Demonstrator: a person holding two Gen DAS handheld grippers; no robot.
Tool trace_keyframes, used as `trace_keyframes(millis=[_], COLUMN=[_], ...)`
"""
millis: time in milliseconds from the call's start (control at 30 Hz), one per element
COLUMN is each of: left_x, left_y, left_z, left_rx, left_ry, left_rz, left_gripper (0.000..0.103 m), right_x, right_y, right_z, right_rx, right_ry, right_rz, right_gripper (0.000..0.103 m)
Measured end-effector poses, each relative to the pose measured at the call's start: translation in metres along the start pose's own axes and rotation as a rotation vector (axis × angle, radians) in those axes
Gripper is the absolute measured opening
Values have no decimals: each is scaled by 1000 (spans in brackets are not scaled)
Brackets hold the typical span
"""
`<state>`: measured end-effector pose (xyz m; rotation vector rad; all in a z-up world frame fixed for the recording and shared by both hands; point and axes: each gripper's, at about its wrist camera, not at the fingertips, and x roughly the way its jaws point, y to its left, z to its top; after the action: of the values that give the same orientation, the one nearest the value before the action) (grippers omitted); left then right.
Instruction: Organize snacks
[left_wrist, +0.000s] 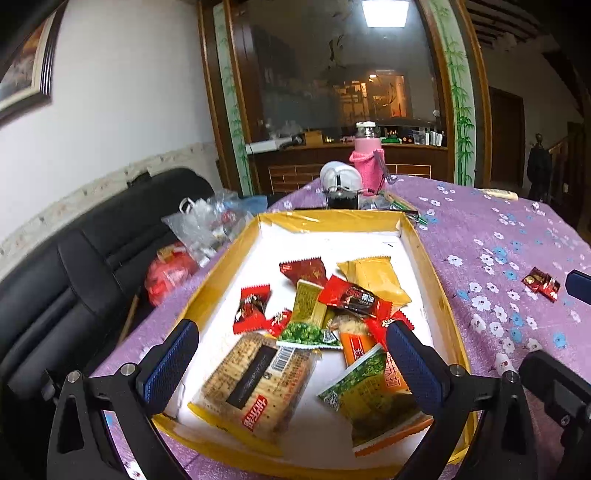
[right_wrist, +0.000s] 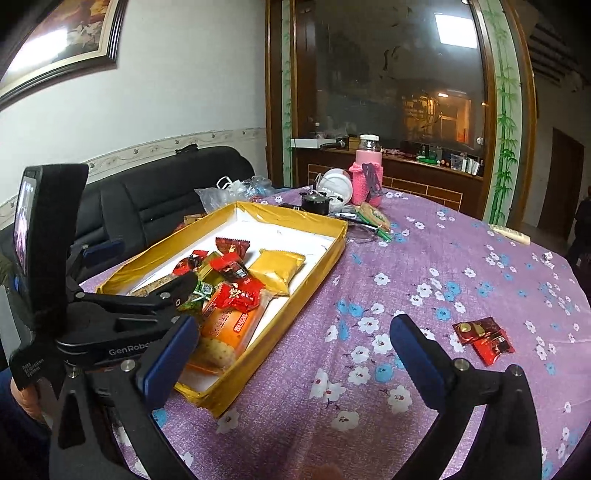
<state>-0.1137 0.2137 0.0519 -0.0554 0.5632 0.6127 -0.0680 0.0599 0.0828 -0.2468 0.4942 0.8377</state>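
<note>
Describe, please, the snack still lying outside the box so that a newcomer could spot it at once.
Start from the gold-rimmed box on the purple flowered tablecloth. To its right, alone on bare cloth, lie the small red wrappers, just beyond the right tongs. Every other snack sits piled inside the box.

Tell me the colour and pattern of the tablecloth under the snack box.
The tablecloth is purple with white and blue flowers, clearest in the right wrist view beside the gold box.

Both wrist views face the shared tray (left_wrist: 236, 243) closely.
</note>
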Motion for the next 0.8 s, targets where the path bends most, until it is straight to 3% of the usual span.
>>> trace_keyframes(millis=[800], left_x=[11], left_y=[-2], left_z=[-3], left_rx=[0], left_ry=[55], left_rz=[48], left_gripper=[103], right_x=[1], right_y=[3], right_z=[-1], right_rx=[-24], right_ry=[16], right_rz=[-1], right_gripper=[103])
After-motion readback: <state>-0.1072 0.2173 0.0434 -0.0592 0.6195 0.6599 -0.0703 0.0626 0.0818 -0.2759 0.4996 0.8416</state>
